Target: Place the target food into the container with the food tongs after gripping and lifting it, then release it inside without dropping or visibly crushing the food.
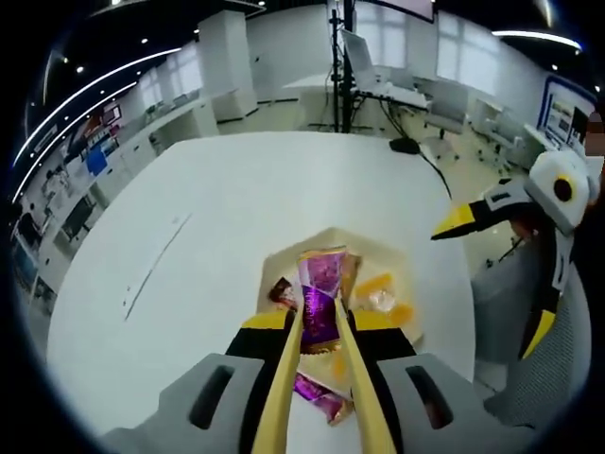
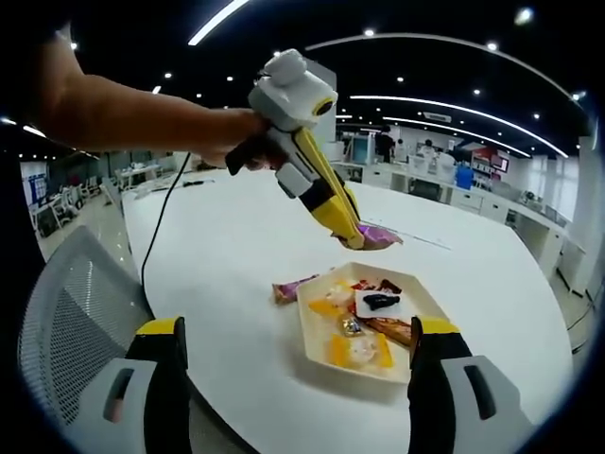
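Observation:
My left gripper (image 1: 321, 326) is shut on yellow food tongs (image 1: 284, 378). The tongs pinch a purple snack packet (image 1: 321, 293), held in the air over the cream tray (image 1: 380, 249) of mixed wrapped snacks. In the right gripper view, a hand holds the left gripper (image 2: 352, 227), and the purple packet (image 2: 375, 236) hangs at the tong tips above the tray's (image 2: 312, 348) far end. My right gripper (image 2: 298, 329) stands wide open in front of the tray, holding nothing. It shows at the right edge of the left gripper view as the right gripper (image 1: 501, 274).
A second purple packet (image 2: 288, 291) lies on the round white table (image 2: 227, 255) beside the tray; it also shows as the packet (image 1: 319, 397) under the tongs. A grey mesh chair (image 2: 66, 312) stands at the table's near edge. A black cable (image 2: 156, 236) crosses the table.

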A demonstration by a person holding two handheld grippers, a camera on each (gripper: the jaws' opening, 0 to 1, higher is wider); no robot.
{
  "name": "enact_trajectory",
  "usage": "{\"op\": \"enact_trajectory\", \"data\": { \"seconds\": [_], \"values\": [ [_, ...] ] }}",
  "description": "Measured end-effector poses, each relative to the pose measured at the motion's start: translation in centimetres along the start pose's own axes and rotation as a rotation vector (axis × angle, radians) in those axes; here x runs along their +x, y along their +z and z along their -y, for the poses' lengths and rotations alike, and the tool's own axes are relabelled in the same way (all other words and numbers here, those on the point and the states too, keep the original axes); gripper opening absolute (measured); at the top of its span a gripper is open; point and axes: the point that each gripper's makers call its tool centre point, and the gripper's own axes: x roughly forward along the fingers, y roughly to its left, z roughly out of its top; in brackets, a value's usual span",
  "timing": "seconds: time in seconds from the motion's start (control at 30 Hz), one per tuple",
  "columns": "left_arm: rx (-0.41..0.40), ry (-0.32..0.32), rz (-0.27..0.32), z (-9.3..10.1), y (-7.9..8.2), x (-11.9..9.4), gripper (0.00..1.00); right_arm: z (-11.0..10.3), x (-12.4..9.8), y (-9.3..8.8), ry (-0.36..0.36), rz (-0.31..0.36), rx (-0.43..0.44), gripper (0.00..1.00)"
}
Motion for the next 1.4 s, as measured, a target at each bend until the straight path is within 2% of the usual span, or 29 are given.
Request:
{"op": "enact_trajectory", "data": {
  "seconds": [0.37,0.6,0.77,1.03,1.1,1.27,1.4],
  "values": [
    [0.024,-0.019,-0.005,1.3,1.7,1.3,0.18,0.0,0.0,0.1,0.0,0.005,0.003,0.96],
    [0.042,-0.033,-0.01,2.1,1.5,2.3,0.2,0.1,-0.1,0.2,-0.006,0.01,0.008,0.96],
    [0.064,-0.043,0.011,2.4,1.6,2.4,0.23,0.1,0.0,0.2,-0.003,0.009,0.003,0.96],
    [0.032,-0.006,0.046,1.1,1.5,1.5,0.25,0.0,0.0,0.2,0.002,0.007,-0.002,0.96],
    [0.001,-0.001,0.054,0.8,1.2,1.1,0.25,0.0,0.0,0.2,0.0,0.007,0.001,0.96],
    [-0.022,0.047,0.082,0.0,0.4,0.1,0.25,0.1,-0.1,0.2,-0.004,0.008,0.003,0.96],
    [-0.049,0.062,0.092,-0.2,-0.3,-0.8,0.25,0.1,0.0,0.1,-0.002,0.006,0.002,0.96]
  ]
}}
